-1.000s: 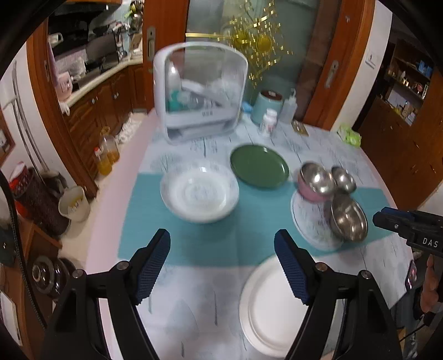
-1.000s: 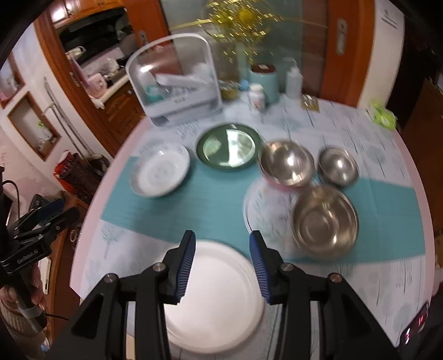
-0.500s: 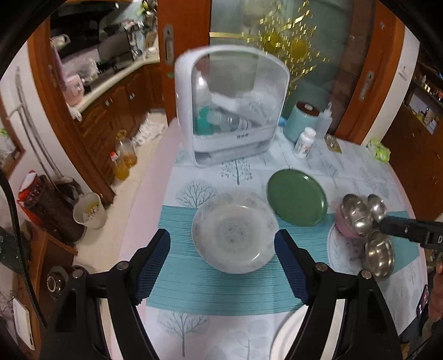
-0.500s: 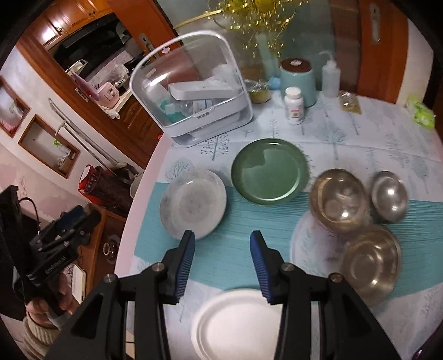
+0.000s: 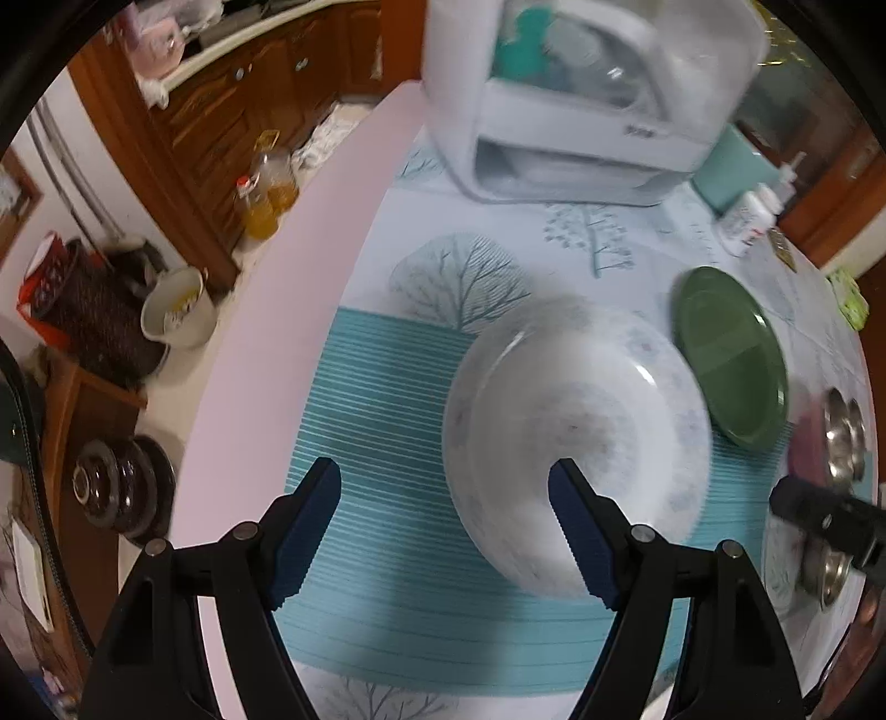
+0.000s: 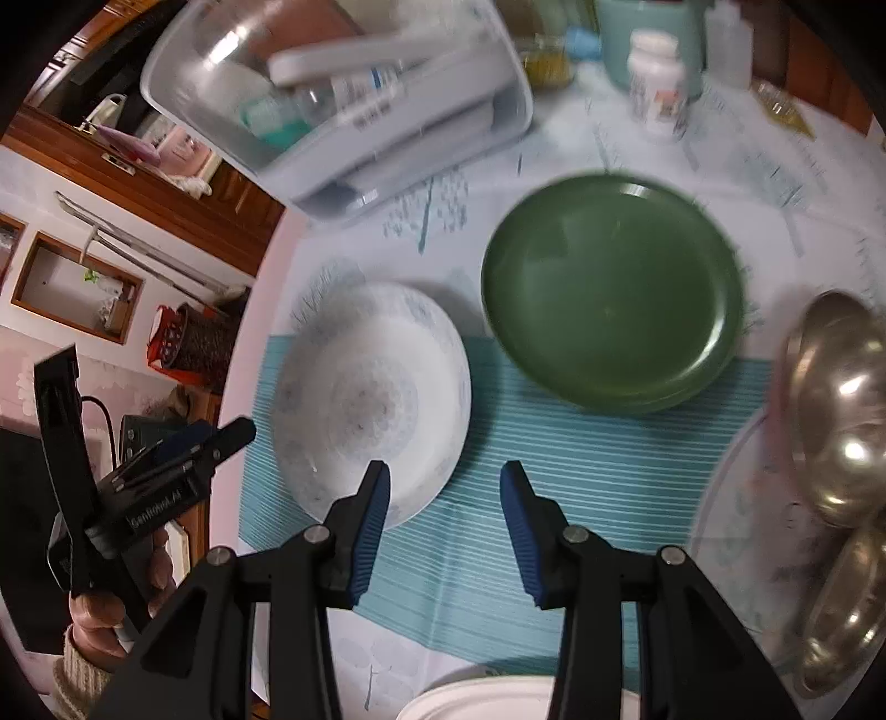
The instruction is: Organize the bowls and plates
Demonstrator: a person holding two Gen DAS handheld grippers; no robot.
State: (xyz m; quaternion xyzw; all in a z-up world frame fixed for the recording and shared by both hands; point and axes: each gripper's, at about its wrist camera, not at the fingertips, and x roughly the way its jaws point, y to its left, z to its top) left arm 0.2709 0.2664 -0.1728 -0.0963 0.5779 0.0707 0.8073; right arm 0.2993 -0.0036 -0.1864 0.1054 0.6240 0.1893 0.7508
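A white patterned deep plate [image 5: 576,426] lies on the teal placemat [image 5: 387,421]; it also shows in the right wrist view [image 6: 371,399]. A green plate [image 5: 731,354] [image 6: 609,293] lies beyond it to the right. My left gripper [image 5: 443,531] is open and empty, low over the mat, its right finger over the white plate's near rim. My right gripper [image 6: 443,531] is open and empty above the mat, between the white and green plates. Steel bowls [image 6: 836,410] stand at the right. A plain white plate [image 6: 498,698] lies at the near edge.
A white dish-rack box with a clear lid [image 5: 587,94] [image 6: 354,99] stands at the back. A teal canister [image 6: 648,33], a pill bottle [image 6: 659,94] and a squeeze bottle stand behind the green plate. The table's pink edge [image 5: 288,310] runs along the left.
Both grippers have moved forward and down toward the white patterned plate and green plate, which now look much larger. Both stay open and empty.
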